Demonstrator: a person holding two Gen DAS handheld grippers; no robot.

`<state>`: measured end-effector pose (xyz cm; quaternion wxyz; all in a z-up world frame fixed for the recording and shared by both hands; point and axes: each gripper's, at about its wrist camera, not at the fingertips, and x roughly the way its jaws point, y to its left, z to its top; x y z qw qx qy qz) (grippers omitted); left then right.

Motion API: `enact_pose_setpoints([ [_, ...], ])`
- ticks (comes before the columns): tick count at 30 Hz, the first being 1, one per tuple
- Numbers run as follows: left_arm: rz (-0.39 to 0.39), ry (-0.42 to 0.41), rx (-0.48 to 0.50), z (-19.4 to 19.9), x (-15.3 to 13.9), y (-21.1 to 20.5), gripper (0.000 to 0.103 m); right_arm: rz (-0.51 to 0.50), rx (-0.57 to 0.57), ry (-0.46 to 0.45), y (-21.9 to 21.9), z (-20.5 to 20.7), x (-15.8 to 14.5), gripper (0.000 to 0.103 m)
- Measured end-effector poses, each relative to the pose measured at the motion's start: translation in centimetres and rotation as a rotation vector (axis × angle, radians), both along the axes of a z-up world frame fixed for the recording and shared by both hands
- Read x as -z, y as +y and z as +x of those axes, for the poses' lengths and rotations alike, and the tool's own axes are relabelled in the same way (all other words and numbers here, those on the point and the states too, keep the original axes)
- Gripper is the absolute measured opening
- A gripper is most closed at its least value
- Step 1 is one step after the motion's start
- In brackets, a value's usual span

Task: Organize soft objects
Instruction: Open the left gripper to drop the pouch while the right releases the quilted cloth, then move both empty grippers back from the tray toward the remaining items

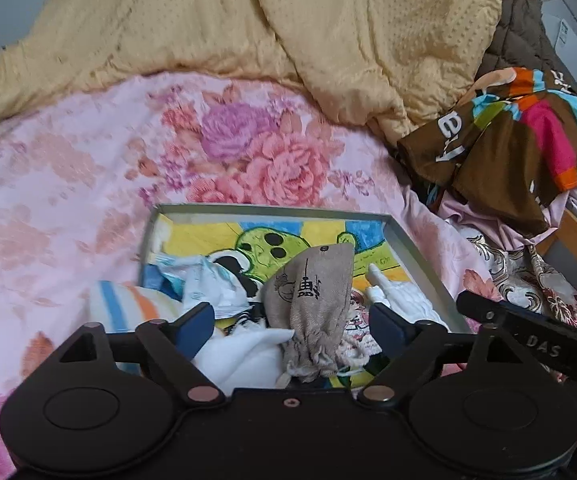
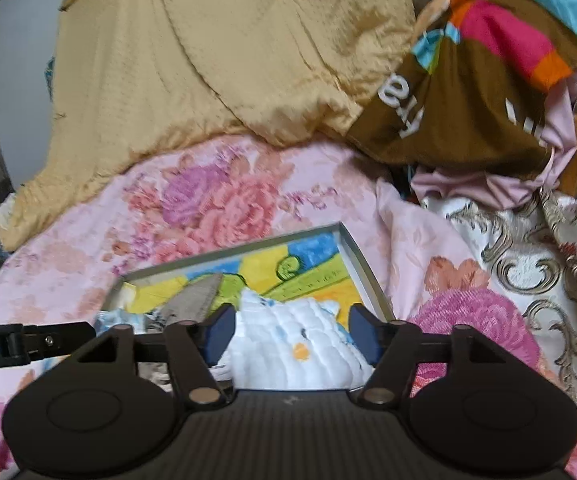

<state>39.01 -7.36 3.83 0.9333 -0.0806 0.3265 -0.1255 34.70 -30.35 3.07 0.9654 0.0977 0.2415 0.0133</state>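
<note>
Left claw (image 1: 292,326): jaws spread wide, gripping nothing. A grey drawstring pouch (image 1: 316,300) lies below, between its fingers, inside the shallow tray (image 1: 416,252) on the bed. Right claw (image 2: 291,338): jaws likewise apart and empty, above a white quilted cloth (image 2: 300,344) in the same tray.

Both my grippers spread wide, gripping nothing

My left gripper (image 1: 292,326) points forward and down toward twelve o'clock, blue pads (image 1: 194,326) well apart and pressing on nothing. My right gripper (image 2: 292,338) tilts down likewise, its pads (image 2: 219,334) clear on both sides. In each wrist view the other gripper's black finger pokes in, at three o'clock and at nine o'clock.
</note>
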Motion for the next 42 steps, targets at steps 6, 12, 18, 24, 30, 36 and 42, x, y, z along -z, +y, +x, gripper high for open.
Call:
enact_pose_setpoints([
  [6, 0.033, -0.055, 0.004, -4.3, -2.0, 1.2, 0.093, -0.012, -0.025, -0.050, 1.0, -3.7, -2.3, 0.088],
  [12, 0.002, -0.095, -0.024, -8.5, -3.7, 2.8, 0.099, -0.047, -0.019, -0.089, 2.1, -8.2, -3.4, 0.096],
  [18, -0.002, -0.132, -0.034, -12.8, -4.4, 4.0, 0.102, -0.026, -0.017, -0.102, 2.6, -12.1, -3.8, 0.099],
  [24, 0.019, -0.141, -0.051, -16.0, -3.9, 4.6, 0.102, -0.032, -0.011, -0.119, 3.2, -15.5, -3.9, 0.101],
  [30, 0.054, -0.155, -0.039, -18.9, -3.4, 4.4, 0.102, 0.001, 0.010, -0.106, 3.4, -18.6, -3.4, 0.103],
  [36, 0.071, -0.144, -0.012, -21.7, -2.4, 4.4, 0.102, 0.025, 0.036, -0.075, 3.3, -21.1, -2.6, 0.103],
  [42, 0.120, -0.113, 0.038, -24.4, -0.4, 4.2, 0.102, 0.011, 0.015, -0.042, 4.4, -23.0, -1.9, 0.103],
])
